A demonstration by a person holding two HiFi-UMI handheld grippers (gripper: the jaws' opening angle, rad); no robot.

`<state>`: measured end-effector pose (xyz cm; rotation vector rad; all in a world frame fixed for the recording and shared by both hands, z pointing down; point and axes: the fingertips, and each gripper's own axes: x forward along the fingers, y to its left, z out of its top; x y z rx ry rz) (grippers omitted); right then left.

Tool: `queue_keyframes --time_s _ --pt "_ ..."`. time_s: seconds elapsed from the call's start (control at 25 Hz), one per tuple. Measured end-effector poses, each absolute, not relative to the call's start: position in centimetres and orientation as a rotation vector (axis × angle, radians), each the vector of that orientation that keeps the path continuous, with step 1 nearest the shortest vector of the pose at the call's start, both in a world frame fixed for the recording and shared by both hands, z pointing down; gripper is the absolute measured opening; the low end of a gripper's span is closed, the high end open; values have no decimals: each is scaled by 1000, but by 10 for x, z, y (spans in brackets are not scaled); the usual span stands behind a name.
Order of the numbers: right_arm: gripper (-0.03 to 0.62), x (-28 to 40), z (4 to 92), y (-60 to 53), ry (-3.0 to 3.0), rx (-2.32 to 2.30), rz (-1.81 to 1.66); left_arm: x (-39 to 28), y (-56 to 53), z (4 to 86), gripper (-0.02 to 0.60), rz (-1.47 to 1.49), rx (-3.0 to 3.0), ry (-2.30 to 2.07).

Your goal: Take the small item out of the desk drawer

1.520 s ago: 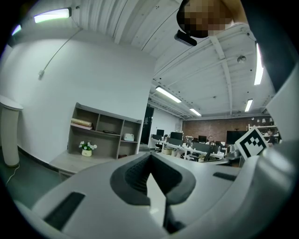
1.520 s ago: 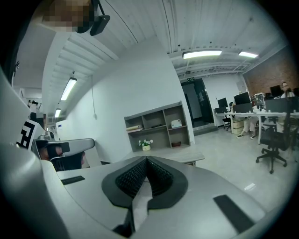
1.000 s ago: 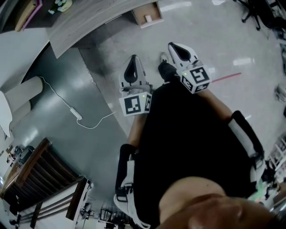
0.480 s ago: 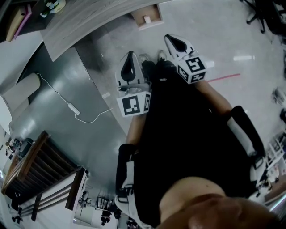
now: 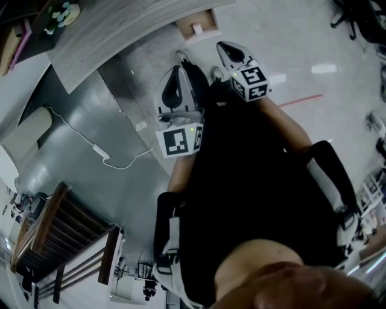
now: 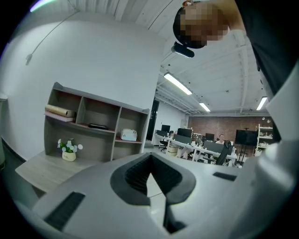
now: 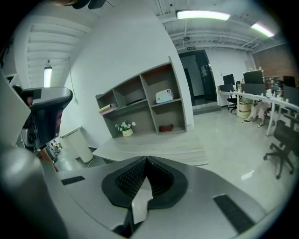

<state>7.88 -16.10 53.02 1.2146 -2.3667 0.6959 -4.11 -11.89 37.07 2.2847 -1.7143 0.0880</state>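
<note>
A light wood desk runs across the top left of the head view. Beside it a small drawer stands open with a small white item inside. My left gripper is held out in front of the person's body, jaws shut and empty. My right gripper is further forward, just short of the drawer, also shut with nothing in it. In both gripper views the pads meet in a closed V, left gripper and right gripper, facing the desk and its shelf unit.
A white cable with an adapter lies on the grey floor at left. A wooden chair stands at lower left. A small flower pot sits on the desk. Office chairs and further desks fill the room at right.
Both grippers have moved forward, closer to the open drawer; the right one has shifted up and left in the head view. Their jaws have stayed shut.
</note>
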Motion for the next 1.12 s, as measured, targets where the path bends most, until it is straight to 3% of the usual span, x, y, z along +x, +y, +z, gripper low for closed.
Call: queue_keyframes --time_s 0.44,1.12 --pt "2 51 617 -218 -2192 1191 825 -73 -189 384 -9 29 2225 -1670" --pt "123 50 805 -253 -1845 1116 980 -97 -236 427 -9 34 2165 -1631"
